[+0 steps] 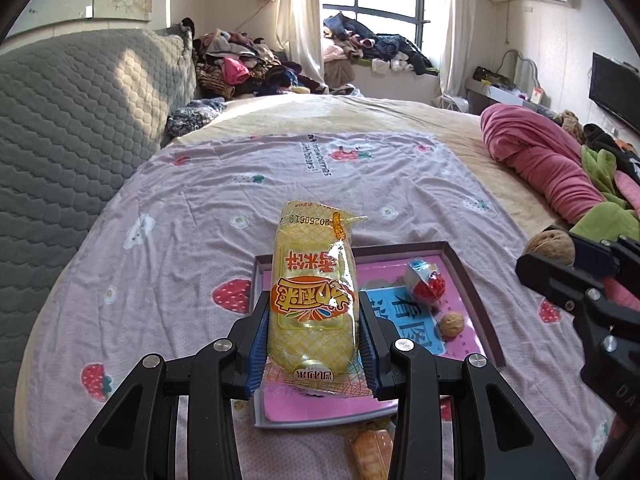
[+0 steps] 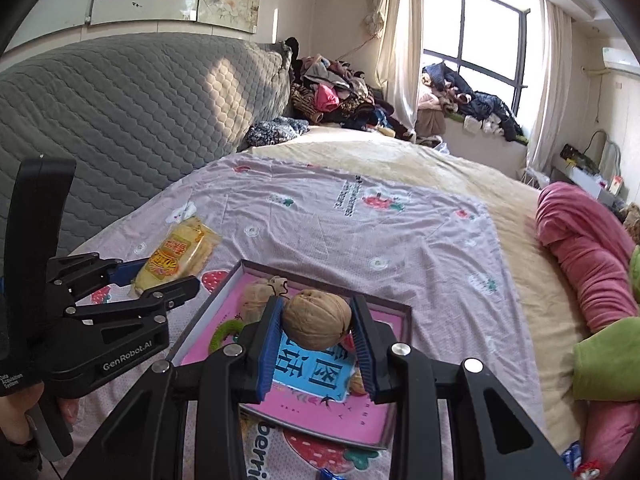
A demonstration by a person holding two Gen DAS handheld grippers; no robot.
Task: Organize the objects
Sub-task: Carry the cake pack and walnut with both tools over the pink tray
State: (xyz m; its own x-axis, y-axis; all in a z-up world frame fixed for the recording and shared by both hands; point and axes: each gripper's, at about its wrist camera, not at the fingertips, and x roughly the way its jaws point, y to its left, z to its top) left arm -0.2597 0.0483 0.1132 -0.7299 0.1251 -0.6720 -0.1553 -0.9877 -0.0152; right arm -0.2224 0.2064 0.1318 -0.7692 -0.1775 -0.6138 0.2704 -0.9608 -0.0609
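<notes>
Both tongs are loaded. The left tongs point(image 1: 312, 344) are closed on a yellow snack packet point(image 1: 310, 300), pinched low on its sides, with most of the packet standing free beyond the pads. The right tongs point(image 2: 316, 340) are clamped on a walnut point(image 2: 317, 325), gripped at its two ends. Both loads are held above a shallow pink-lined tray point(image 2: 396, 309) that lies on the strawberry-print sheet point(image 1: 168, 208) of the bed; the packet is over the tray's left part, the walnut nearer its far edge.

Some risks can be judged from here. The walnut is hard and round, so it could be squeezed out of the ribbed pads or roll once released, and it might be stopped only by the tray's low wall. The packet is soft and slippery; it could be let slide through the grip, or its contents could be crushed. Because both tongs are crowded over the same tray, a collision is possible, and the tray could be pushed across the soft bedding.

From the left wrist view, a red-and-blue wrapped sweet point(image 1: 426, 282) and a second walnut point(image 1: 452, 324) are shown inside the tray, both largely hidden in the right wrist view. From the right wrist view, a further walnut point(image 2: 256, 300) and a green curved item point(image 2: 226, 330) are shown near the tray's left side, plus the hand point(image 2: 24, 416) on the left handle.
</notes>
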